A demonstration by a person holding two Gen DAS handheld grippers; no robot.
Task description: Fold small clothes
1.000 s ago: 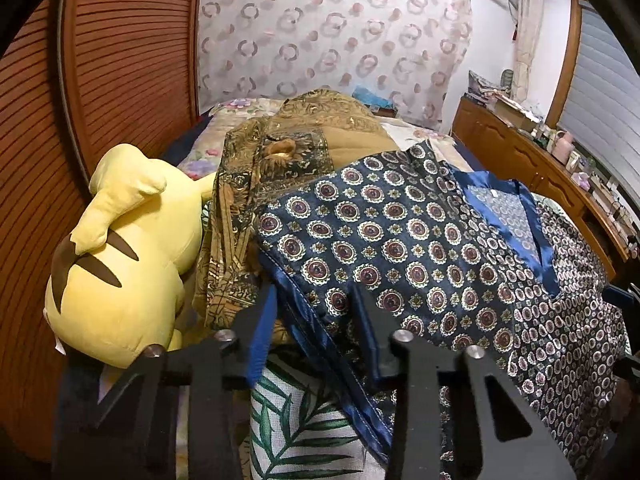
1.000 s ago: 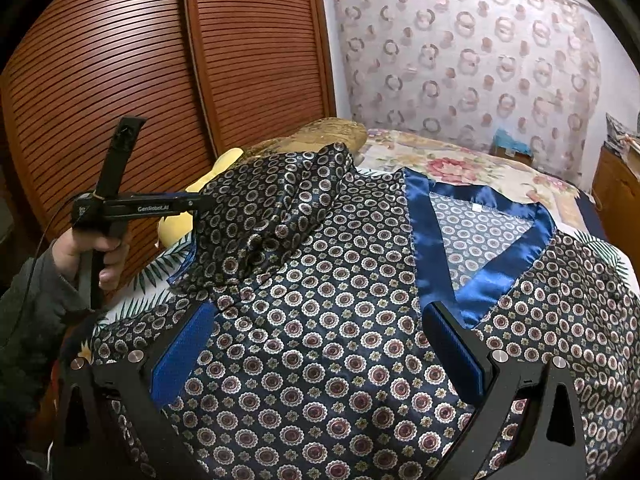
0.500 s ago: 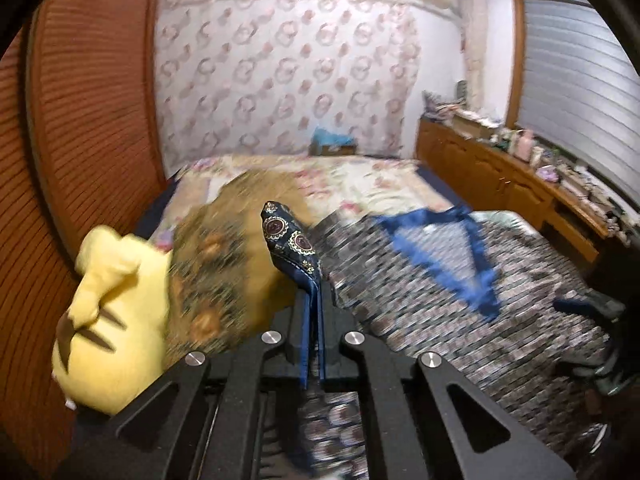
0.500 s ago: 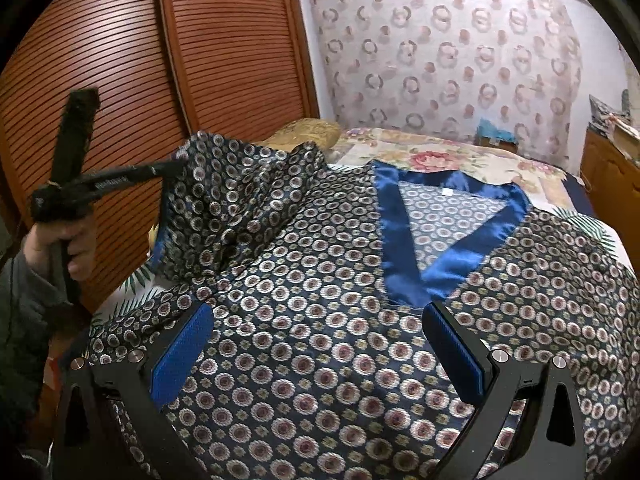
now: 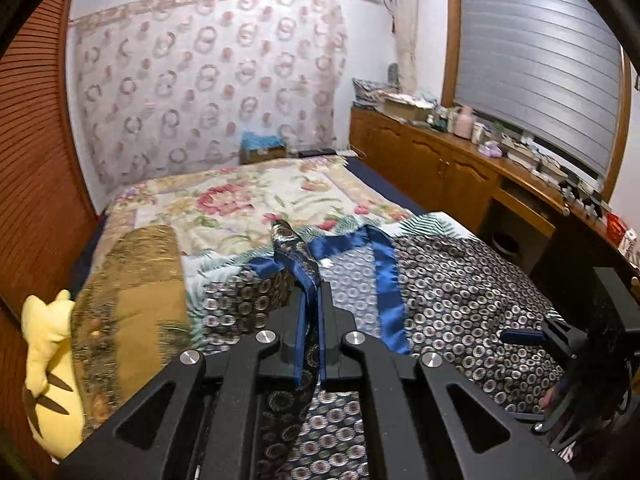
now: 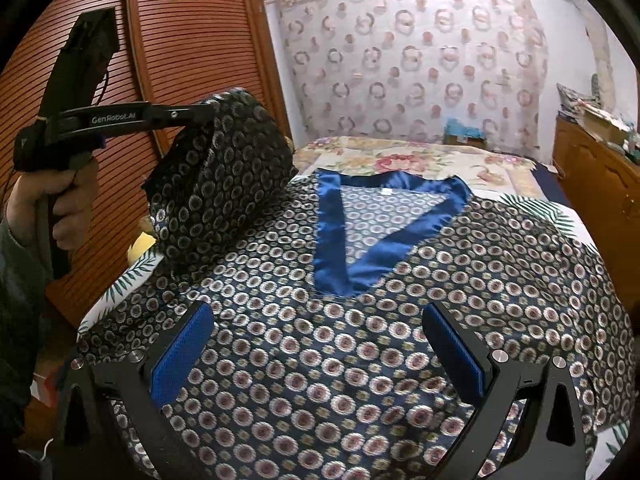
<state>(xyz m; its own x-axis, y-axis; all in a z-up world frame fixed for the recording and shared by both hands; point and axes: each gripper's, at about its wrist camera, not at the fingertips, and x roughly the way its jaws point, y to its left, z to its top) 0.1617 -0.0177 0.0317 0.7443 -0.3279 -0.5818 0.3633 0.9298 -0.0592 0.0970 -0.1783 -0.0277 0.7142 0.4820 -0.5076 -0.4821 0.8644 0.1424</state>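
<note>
A dark blue patterned satin top (image 6: 360,320) with a bright blue V-neck trim (image 6: 332,236) lies spread on the bed. My left gripper (image 5: 311,308) is shut on the top's left sleeve (image 5: 292,248) and holds it lifted above the bed. In the right wrist view the left gripper (image 6: 192,114) shows at upper left with the sleeve (image 6: 224,184) hanging from it. My right gripper (image 6: 320,344) is open and empty, low over the front of the top. It also shows in the left wrist view (image 5: 520,337) at the right edge.
A gold patterned cloth (image 5: 132,292) and a yellow plush toy (image 5: 44,364) lie at the bed's left side by the wooden wardrobe (image 6: 192,52). A floral bedspread (image 5: 240,204) covers the far bed. A wooden cabinet (image 5: 460,164) with clutter runs along the right.
My left gripper has shut on the sleeve, lifted it and carried it rightward over the top. The right gripper has stayed open over the top's front.
</note>
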